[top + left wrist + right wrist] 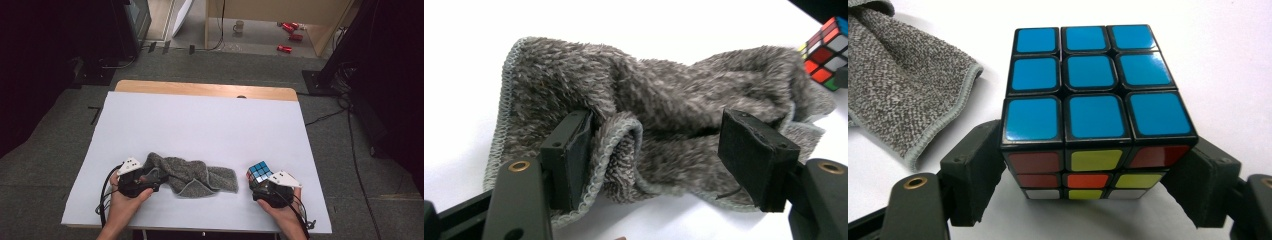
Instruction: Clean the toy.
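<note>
Gripper (1083, 195) straddles cube (1093, 100); grey towel (903, 85) just beside.

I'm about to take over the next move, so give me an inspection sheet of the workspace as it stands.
Surface: white board on a wooden table; bare apart from the items below.
Job's things: grey towel, crumpled, near front edge; puzzle cube, blue face up, to its right, apart from it.
Clutter: nothing seen on the board.
Grippers: left claw open, a towel fold between its jaws, left pad touching it; right claw around the cube's lower sides, whether its pads press cannot be told.
Cables: black cable trails from the left claw; more on the floor at right.
Surroundings: grey carpet; mug and red cans on the far floor.
</note>
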`<state>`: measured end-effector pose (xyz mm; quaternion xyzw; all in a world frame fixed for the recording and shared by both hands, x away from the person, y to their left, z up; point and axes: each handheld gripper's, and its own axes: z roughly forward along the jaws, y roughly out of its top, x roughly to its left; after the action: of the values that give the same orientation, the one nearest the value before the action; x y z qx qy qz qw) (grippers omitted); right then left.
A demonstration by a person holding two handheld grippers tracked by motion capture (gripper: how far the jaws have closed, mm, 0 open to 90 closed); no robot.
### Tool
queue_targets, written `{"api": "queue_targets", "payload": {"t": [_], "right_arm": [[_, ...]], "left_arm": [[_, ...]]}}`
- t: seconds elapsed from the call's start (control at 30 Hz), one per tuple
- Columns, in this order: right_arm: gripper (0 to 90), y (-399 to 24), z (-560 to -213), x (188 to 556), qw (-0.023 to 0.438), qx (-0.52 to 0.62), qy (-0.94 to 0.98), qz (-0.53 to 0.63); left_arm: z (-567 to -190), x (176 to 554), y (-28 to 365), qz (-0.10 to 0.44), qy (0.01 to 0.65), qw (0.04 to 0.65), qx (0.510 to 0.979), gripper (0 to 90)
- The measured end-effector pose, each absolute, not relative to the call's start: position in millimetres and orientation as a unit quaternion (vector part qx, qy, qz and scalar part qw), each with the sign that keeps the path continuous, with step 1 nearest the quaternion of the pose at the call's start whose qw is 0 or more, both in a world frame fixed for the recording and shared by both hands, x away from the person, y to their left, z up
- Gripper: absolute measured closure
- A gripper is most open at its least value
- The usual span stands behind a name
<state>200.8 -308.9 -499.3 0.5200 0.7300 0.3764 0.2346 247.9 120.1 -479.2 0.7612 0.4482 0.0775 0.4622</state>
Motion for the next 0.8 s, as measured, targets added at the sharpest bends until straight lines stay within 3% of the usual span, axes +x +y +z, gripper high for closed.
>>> {"api": "queue_targets", "payload": {"t": [0.23,0.47,0.67,0.8], "right_arm": [[33.4,-309,-499,199,0.245,0.525,0.723,0.376],[34.1,-309,-499,199,0.248,0.524,0.722,0.378],[34.2,-309,-498,198,0.250,0.519,0.722,0.383],[34.3,-309,-498,198,0.249,0.519,0.721,0.386]], "left_arm": [[-473,237,100,0.073,0.429,0.475,0.764,32.5],[-475,225,64,0.072,0.400,0.471,0.783,32.9],[-475,223,44,0.072,0.394,0.457,0.794,24.3],[-483,227,26,0.100,0.404,0.406,0.813,17.3]]}}
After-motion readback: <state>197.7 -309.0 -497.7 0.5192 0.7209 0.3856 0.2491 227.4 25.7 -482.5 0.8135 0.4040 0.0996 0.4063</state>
